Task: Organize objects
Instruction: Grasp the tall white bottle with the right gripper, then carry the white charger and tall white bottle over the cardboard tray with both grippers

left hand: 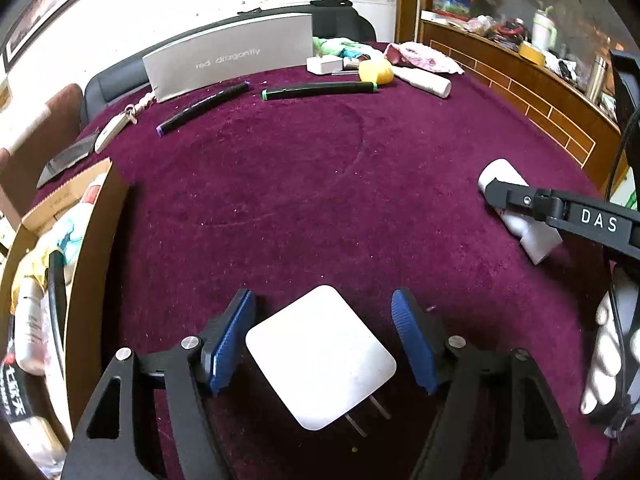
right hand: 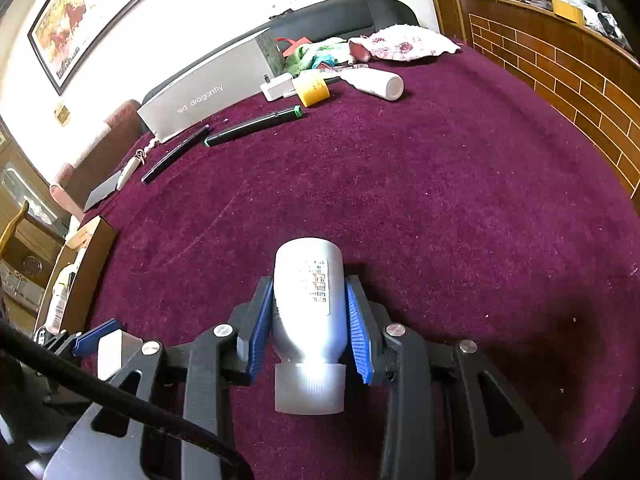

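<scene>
Near the tabletop's point(left hand: 320, 184) front edge, left gripper point(left hand: 324, 344) jaws straddle the charger point(left hand: 320, 360) unpinched, right gripper point(right hand: 308, 332) pinches the bottle point(right hand: 308, 296), pens point(left hand: 320, 90) still scattered.

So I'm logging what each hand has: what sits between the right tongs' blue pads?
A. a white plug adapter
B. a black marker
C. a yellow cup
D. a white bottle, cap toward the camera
D: in the right wrist view the right tongs clamp the white bottle on both sides.
</scene>
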Tool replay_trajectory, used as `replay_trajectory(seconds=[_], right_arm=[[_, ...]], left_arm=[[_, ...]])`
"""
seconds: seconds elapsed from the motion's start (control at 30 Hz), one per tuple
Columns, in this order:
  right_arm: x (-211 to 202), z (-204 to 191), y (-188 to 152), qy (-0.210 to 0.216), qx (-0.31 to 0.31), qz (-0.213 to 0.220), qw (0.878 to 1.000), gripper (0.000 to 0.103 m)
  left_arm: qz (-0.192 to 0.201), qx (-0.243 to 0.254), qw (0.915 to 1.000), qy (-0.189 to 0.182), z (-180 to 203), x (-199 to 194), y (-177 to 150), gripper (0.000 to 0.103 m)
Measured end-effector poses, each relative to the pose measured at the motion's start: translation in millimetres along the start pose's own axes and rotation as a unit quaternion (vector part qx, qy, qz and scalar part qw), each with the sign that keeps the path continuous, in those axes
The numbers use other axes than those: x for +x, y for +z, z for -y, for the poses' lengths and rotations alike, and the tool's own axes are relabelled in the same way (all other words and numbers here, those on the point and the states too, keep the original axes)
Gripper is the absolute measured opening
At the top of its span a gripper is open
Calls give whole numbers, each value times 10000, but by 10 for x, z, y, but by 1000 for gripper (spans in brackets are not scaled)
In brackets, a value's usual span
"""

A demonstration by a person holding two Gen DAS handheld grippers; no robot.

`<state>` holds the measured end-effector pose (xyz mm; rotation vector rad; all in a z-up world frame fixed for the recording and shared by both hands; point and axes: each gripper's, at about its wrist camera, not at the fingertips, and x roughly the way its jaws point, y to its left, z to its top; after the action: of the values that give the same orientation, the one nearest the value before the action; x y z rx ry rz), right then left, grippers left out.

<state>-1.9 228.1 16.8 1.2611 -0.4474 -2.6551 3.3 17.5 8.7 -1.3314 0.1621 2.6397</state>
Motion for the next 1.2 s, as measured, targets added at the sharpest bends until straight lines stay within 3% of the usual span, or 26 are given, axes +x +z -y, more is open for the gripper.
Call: replay_trajectory(seconds=[0.1, 0.17, 0.23, 0.4, 0.47, 0.5, 0.53, 0.57, 0.77, 1.2], right_arm=[[2, -1, -1, 3, 2, 1, 10000, 32], [3, -5, -4, -3, -6, 2, 10000, 32], [1, -7, -6, -8, -7, 4, 10000, 32], [0, -15, -5, -33, -18, 14, 10000, 32], [1, -21, -5, -50, -29, 17, 10000, 32], [-1, -22, -8, -53, -28, 20, 10000, 32], [-2, -22, -8, -52, -26, 22, 10000, 32], [-1, -19, -7, -48, -21, 24, 10000, 32], [-1, -25, -11, -63, -24, 37, 10000, 32], [0, -148, -30, -330, -365, -95, 9987, 32]], left_arm=[[44, 25, 10000, -41, -5, -6, -18, 67], [35, 55, 9999, -108, 6, -1, -24, 77], [-62, 252, 9994, -217, 69, 31, -19, 94], [-123, 347, 9989, -298, 114, 48, -15, 98], [-101, 345, 9989, -306, 115, 32, -24, 94], [-41, 334, 9990, -297, 110, 7, -33, 82], [48, 309, 9991, -281, 101, -32, -43, 61], [105, 293, 9991, -273, 85, -56, -47, 52], [176, -100, 9982, -559, -96, -253, -79, 52], [600, -520, 9942, -724, -458, -913, -315, 53]])
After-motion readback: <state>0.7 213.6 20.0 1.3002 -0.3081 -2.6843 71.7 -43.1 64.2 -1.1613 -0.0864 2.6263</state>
